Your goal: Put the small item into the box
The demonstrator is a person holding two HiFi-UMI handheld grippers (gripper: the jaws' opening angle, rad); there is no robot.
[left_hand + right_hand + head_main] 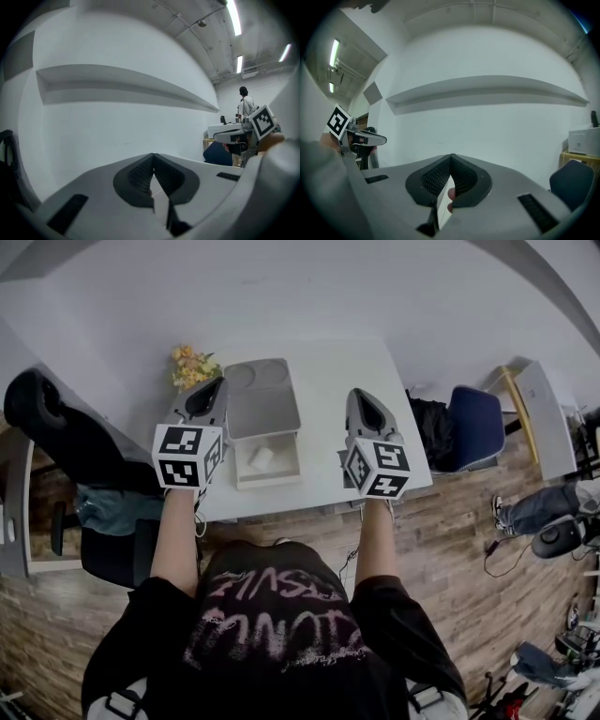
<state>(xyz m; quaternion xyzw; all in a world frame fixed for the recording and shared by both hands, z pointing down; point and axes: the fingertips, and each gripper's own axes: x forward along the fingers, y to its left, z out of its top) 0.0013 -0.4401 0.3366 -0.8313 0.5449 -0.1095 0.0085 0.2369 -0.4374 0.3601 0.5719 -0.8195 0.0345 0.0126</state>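
Already inside the open box (267, 478) lies the small white item (261, 457), resting on the floor of the tray toward its left half. The box's grey lid (262, 395) is flipped back flat on the white table (323, 371), on the far side of the tray.

In the head view the item sits between the two grippers and lower than both, with neither touching it. The left gripper (217, 382) hangs just beside the box's left edge, its tip alongside the lid, its marker cube (187, 456) level with the tray. The right gripper (357, 393) is held well apart from the box, over the table's right part.

The left gripper view shows that gripper's (153, 157) ribbed pads (138, 176) meeting at the tip with nothing caught there. In the right gripper view, the right gripper (451, 157) is likewise closed tip to tip and empty. Both look out level at a white wall (487, 126) with a long ledge (487, 86), not at the box.

A bunch of yellow and orange flowers (192, 367) stands at the table's far left corner, a black chair (56, 423) left of the table, a blue chair (473, 423) right of it.
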